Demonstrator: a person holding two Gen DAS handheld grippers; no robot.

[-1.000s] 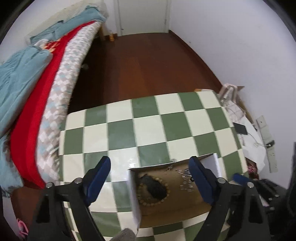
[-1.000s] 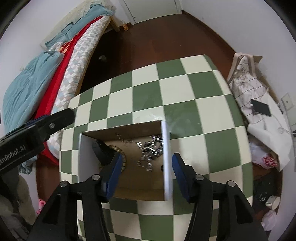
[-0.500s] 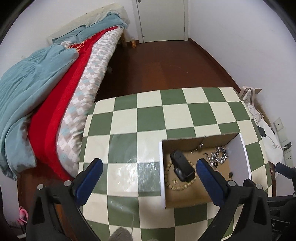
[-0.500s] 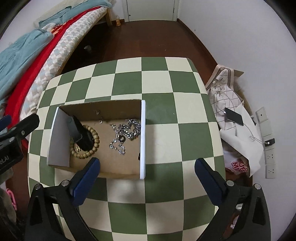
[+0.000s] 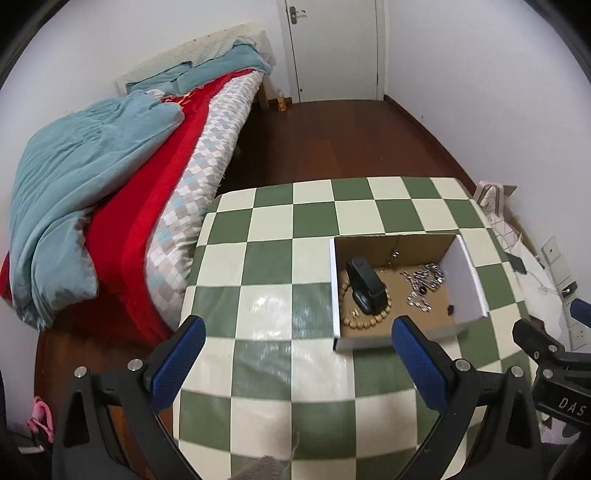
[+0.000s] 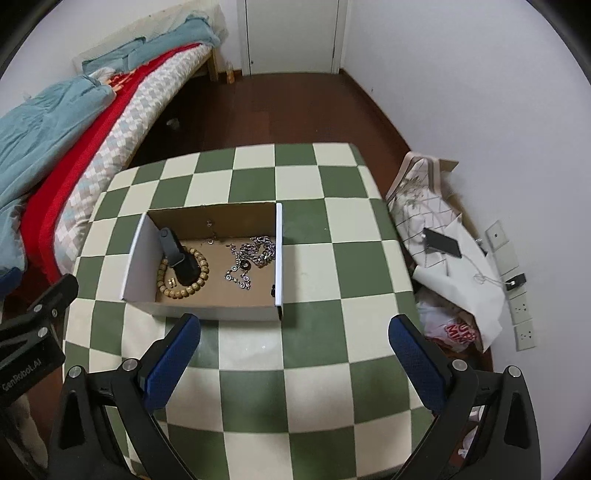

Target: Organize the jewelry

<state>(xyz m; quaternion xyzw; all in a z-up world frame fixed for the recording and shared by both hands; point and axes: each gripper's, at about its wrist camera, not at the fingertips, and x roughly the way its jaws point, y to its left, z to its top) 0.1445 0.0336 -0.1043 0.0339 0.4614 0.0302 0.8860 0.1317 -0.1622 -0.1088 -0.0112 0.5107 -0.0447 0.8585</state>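
An open cardboard box (image 6: 279,254) with white walls sits on the green-and-cream checkered table (image 6: 317,343). Inside lie a wooden bead bracelet (image 6: 197,284), a black oblong object (image 6: 177,253) resting across it, and a tangle of silver chains (image 6: 255,254). The left wrist view shows the same box (image 5: 469,280), beads (image 5: 364,323), black object (image 5: 365,282) and chains (image 5: 424,282). My left gripper (image 5: 295,354) hangs open above the table, near and left of the box. My right gripper (image 6: 293,349) is open too, held above the table in front of the box. Neither holds anything.
A bed (image 5: 129,206) with teal and red blankets runs along the table's left side. To the right, on the floor, lie bags, white paper and a phone (image 6: 441,242). Brown wooden floor (image 6: 295,110) and a white door (image 6: 291,33) lie beyond the table.
Both grippers have pulled up and back from the box, which now looks smaller and farther. The right gripper's fingers, narrow a second ago around the box wall, have spread wide.
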